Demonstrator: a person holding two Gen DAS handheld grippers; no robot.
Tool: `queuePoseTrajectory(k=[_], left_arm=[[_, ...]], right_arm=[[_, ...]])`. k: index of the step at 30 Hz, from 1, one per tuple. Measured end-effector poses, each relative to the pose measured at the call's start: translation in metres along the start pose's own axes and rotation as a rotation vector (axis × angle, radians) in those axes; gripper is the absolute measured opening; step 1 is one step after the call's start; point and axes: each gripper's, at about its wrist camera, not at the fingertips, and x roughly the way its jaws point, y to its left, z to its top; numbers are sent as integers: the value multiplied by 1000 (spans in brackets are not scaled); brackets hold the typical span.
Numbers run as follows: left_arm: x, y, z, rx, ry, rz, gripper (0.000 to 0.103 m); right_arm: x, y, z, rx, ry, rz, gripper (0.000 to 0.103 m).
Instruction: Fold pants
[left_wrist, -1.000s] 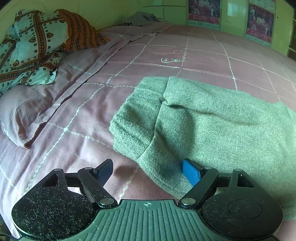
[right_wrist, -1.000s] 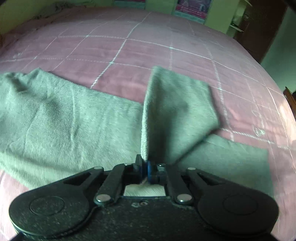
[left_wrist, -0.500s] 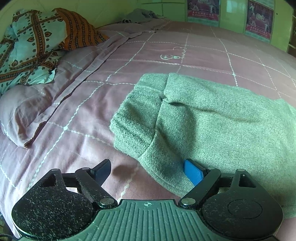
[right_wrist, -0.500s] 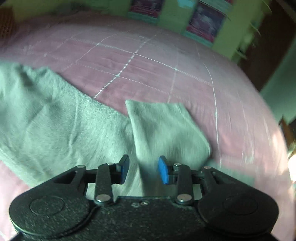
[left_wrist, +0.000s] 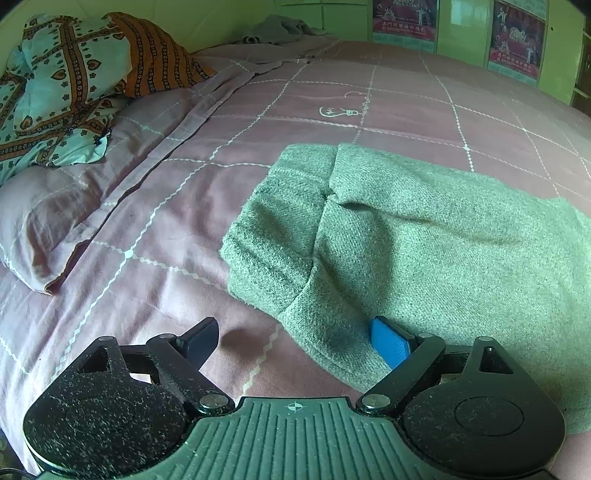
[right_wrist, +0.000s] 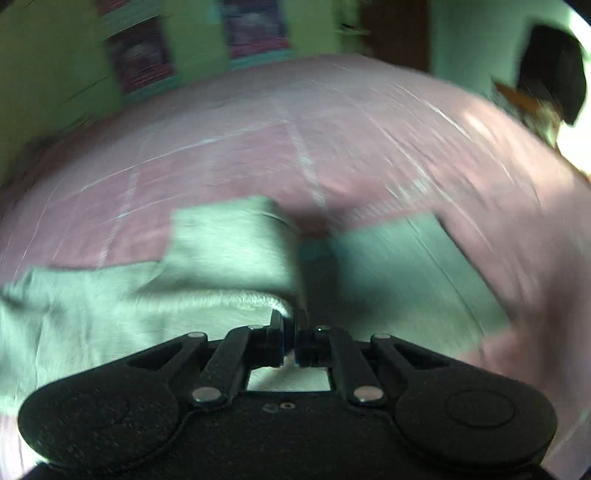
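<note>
Two tongs busy: right gripper (right_wrist: 290, 338) pinched on a fold of the pants (left_wrist: 424, 251), likely to drag it over. Left gripper (left_wrist: 295, 339) spread wide, straddling the near waist corner on the bed (left_wrist: 155, 229).

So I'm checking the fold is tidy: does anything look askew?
Yes. One leg end of the pants lies flipped back crooked over the rest, its corner jutting onto the bedsheet. The view is blurred.
</note>
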Motion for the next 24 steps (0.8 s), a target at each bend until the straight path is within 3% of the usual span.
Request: queuePoseTrajectory(k=[2, 4, 5, 7, 13, 15, 16, 17, 19, 21, 24], left_arm=[[0, 0, 1, 5, 4, 0, 89], [0, 0, 1, 6, 8, -2, 89], [0, 0, 1, 3, 10, -3, 89], [1, 1, 2, -9, 15, -3, 89], [2, -2, 2, -5, 21, 10, 89], [2, -1, 3, -7, 25, 4, 90], [3, 1, 4, -9, 27, 0, 90], [3, 2, 4, -14, 29, -5, 90], [4, 4, 3, -23, 29, -9, 91], [5, 5, 2, -29, 26, -10, 93], [6, 4, 1, -28, 25, -10, 93]], right_arm=[[15, -25, -12, 70, 56, 34, 5], [13, -18, -18, -25, 66, 44, 9], [7, -8, -18, -110, 59, 17, 21], [-3, 19, -22, -354, 14, -96, 34], [-2, 94, -61, -1099, -111, -226, 32], [6, 107, -73, -1270, -115, -222, 29], [10, 111, -75, -1299, -96, -211, 18], [13, 113, -68, -1283, -77, -200, 4], [5, 105, -42, -1082, -97, -176, 5], [-15, 76, -8, -753, -138, -116, 5], [-42, 17, 22, -366, -200, -84, 5]])
